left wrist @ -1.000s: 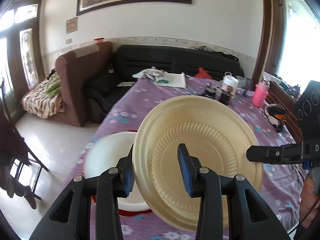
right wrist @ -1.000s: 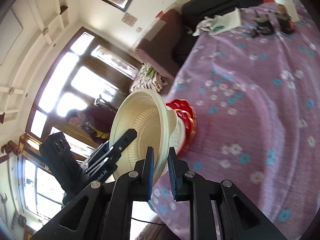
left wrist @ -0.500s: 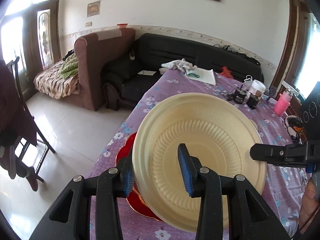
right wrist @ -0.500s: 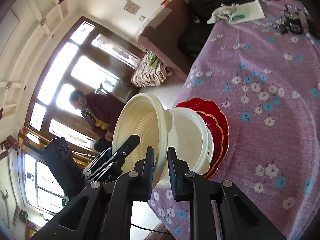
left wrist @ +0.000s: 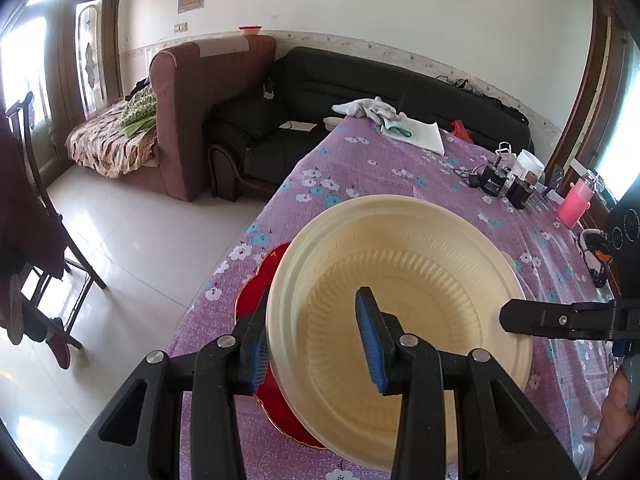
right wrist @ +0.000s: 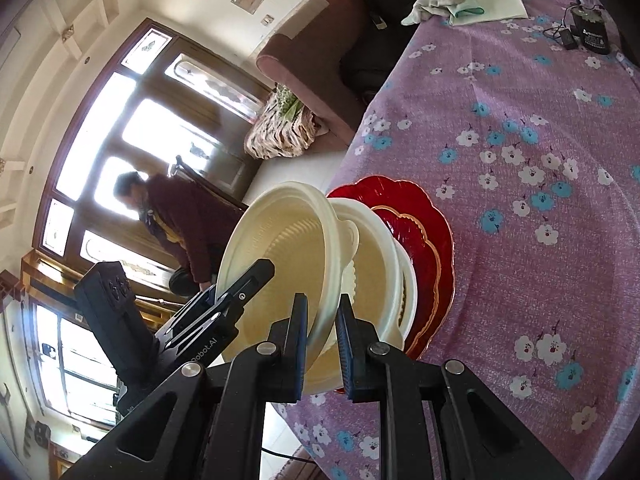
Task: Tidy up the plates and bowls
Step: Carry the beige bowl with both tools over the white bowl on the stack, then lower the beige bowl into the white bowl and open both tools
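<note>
Left gripper (left wrist: 316, 344): black two-finger tongs with blue pads, clamped on the near rim of the cream ribbed plastic bowl (left wrist: 404, 280), one pad outside, one inside.
Held bowl: tilted, nothing in it, hanging over the stack at the table's left edge.
Stack under it: a second cream plastic bowl (right wrist: 384, 264), also empty as far as I can see, sitting in red scalloped plates with gold trim (right wrist: 420, 216). Looks like two plates, can't be sure.
Right gripper (right wrist: 322, 344): same kind of black tongs, pinched together on the opposite rim of the held bowl.
Table: purple floral tablecloth (right wrist: 520, 160) underneath everything.
Far end of table: white cloth (left wrist: 368, 108), a white jar (left wrist: 528, 164), a pink cup (left wrist: 574, 202), well apart from the stack.
Count: two cream bowls, two grippers, both on the same bowl.
</note>
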